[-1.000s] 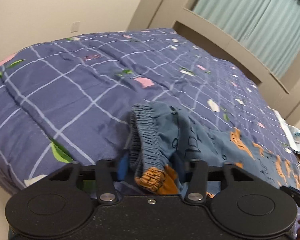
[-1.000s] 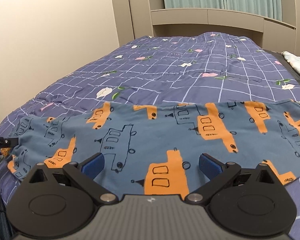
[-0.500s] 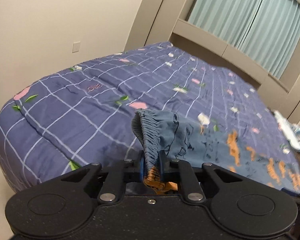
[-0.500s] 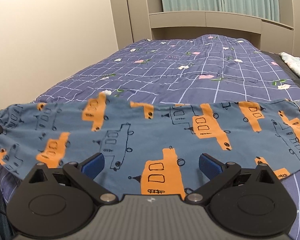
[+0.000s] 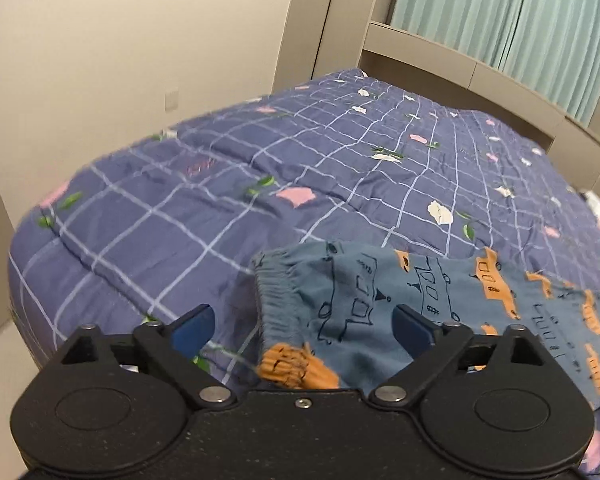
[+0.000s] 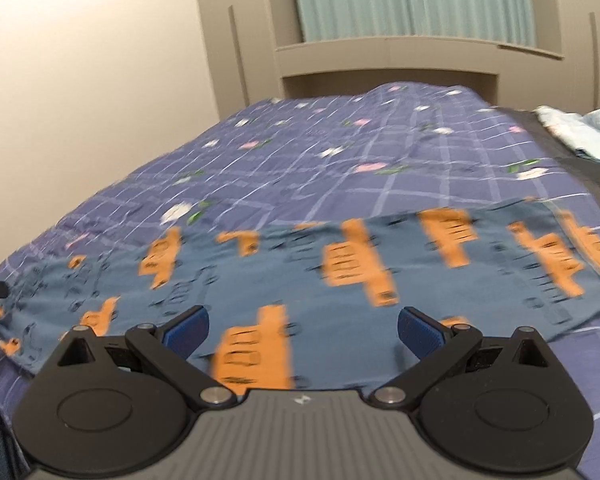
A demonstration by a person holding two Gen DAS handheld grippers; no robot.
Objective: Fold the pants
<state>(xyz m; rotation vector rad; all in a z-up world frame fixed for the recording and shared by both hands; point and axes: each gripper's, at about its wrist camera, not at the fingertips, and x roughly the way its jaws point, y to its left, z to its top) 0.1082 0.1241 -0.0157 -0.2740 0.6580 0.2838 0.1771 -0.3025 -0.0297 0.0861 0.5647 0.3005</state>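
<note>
Both grippers, left [image 5: 302,326] opening and right [image 6: 302,330] spread, hover ungripping over soft, elastic-waisted pants [image 5: 380,300] on a quilted bedspread [image 5: 180,216].

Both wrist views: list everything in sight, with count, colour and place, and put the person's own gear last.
pants: one, blue with orange and outlined vehicle print, spread across the near end of the bed, elastic waistband toward the left.
quilt: one, purple-blue with white grid and small pink and white flowers, covering the bed.
headboard unit: one, beige, at the far end of the bed.
curtain: one, pale green, behind the headboard unit.
wall: beige, left of the bed, with a switch plate.
light cloth: pale bundle, count unclear, on the far right.
left hand-held gripper: one, black with blue pads, jaws opening, waistband between them, not pinched.
right hand-held gripper: one, black with blue pads, open over the pants.
</note>
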